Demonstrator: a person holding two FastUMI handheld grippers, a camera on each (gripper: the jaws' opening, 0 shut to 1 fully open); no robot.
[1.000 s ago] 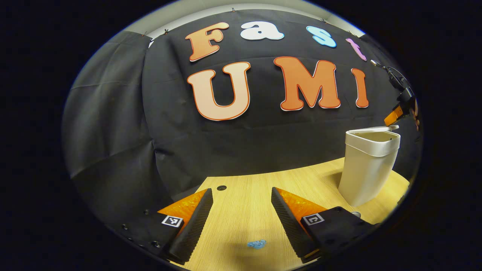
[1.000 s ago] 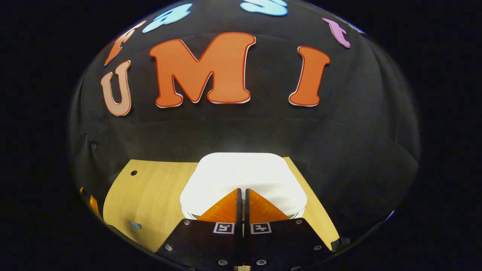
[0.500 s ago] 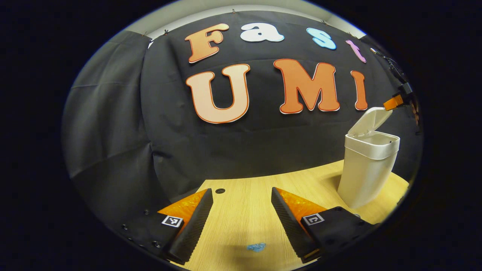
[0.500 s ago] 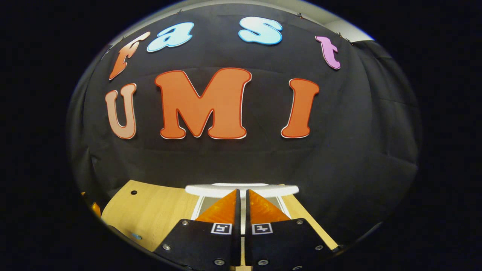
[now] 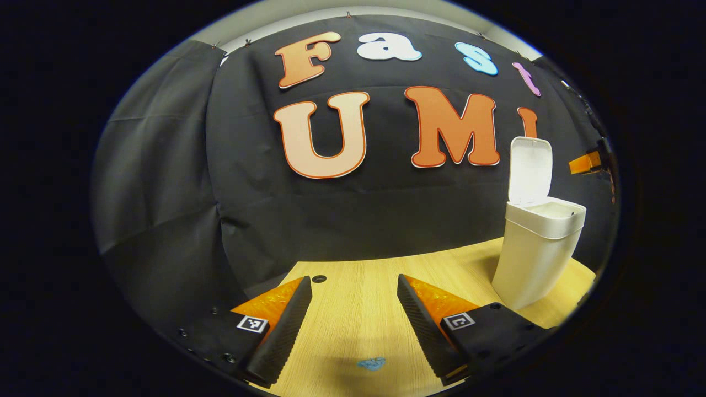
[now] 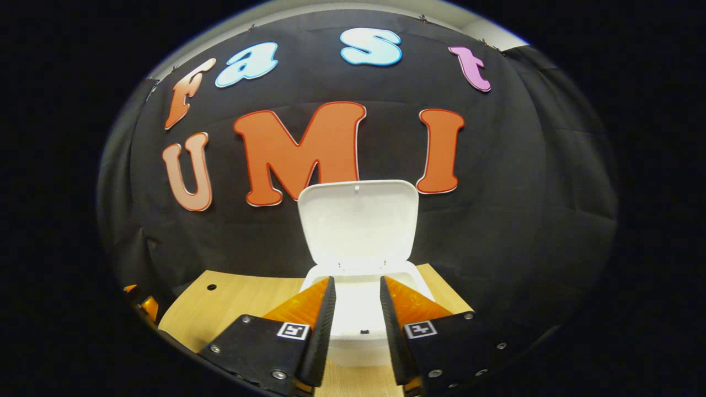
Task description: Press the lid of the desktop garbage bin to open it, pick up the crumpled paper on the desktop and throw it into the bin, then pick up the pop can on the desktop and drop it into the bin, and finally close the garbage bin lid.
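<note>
The white desktop bin [image 5: 538, 259] stands at the right of the wooden table, its lid [image 5: 529, 171] swung up and upright. In the right gripper view the bin's mouth [image 6: 358, 300] lies just beyond my right gripper [image 6: 356, 281], with the raised lid [image 6: 357, 220] behind it. That gripper is open by a narrow gap and holds nothing. My left gripper [image 5: 354, 281] stands wide open low over the table, left of the bin, with nothing in it. A small blue scrap [image 5: 372, 363] lies on the wood between its fingers. The right gripper's fingertip [image 5: 584, 164] shows beside the lid.
The wooden table [image 5: 358, 309] has a small round hole [image 5: 318, 279] near its back edge. Black cloth hangs close behind the table and the bin. At the left edge of the right gripper view, part of the left gripper [image 6: 144, 303] sits low.
The bin's lid has swung from nearly flat to upright. My right gripper, shut over the lid before, has drawn up and back and opened slightly. The left gripper has barely moved.
</note>
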